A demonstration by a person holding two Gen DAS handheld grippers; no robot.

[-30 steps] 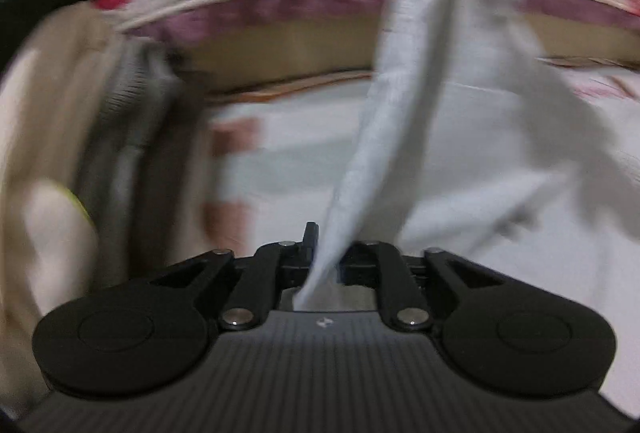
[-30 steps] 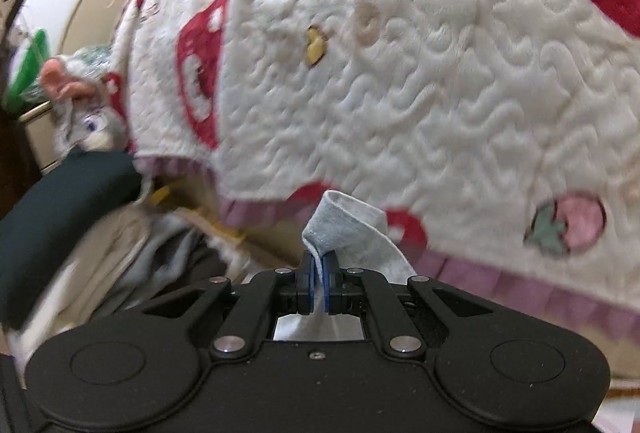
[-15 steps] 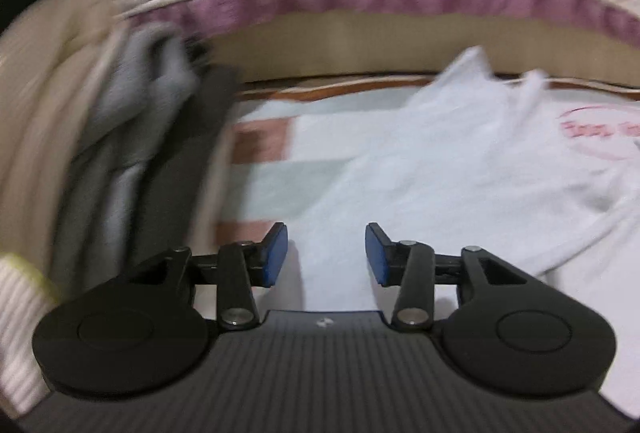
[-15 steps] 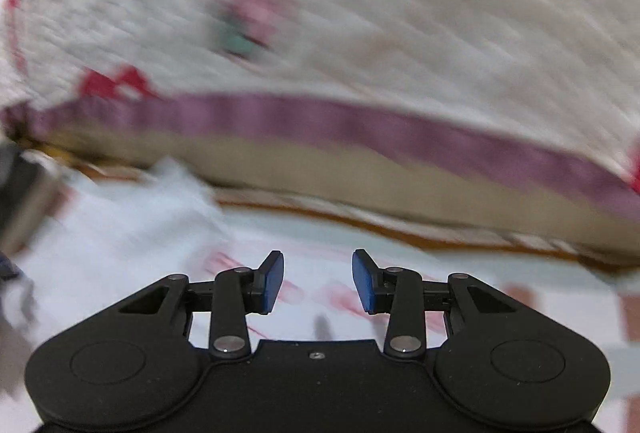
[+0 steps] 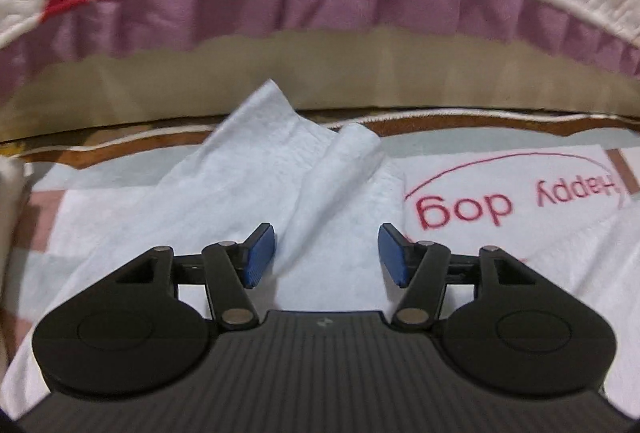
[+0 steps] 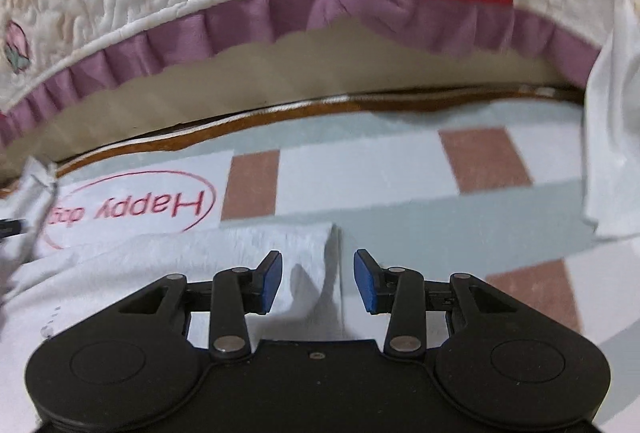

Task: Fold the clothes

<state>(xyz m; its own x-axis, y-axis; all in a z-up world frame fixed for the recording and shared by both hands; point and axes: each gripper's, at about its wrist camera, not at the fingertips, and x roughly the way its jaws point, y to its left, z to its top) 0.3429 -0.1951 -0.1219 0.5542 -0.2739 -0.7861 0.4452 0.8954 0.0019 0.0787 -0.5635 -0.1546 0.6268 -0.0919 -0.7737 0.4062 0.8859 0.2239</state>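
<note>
A pale blue-white garment (image 5: 260, 169) lies rumpled on the patterned mat, one ridge of cloth rising toward the bed. My left gripper (image 5: 327, 255) hovers low over it with its jaws opening. The ridge runs up between the blue pads (image 5: 260, 253), which do not press it. In the right wrist view a corner of the same garment (image 6: 168, 261) ends between the fingers of my right gripper (image 6: 318, 281). Its jaws are opening too, and the pads (image 6: 366, 285) stand clear of the cloth.
The mat (image 6: 400, 169) has pale and brown squares and a red "Happy dog" print (image 5: 516, 201). Behind it rises a bed side under a quilt with a purple frill (image 5: 320, 1). A white cloth (image 6: 612, 113) hangs at the right edge.
A second ago both grippers were shut on the hanging garment. Both let go, opened and dropped toward the mat. The garment now lies on the mat.
</note>
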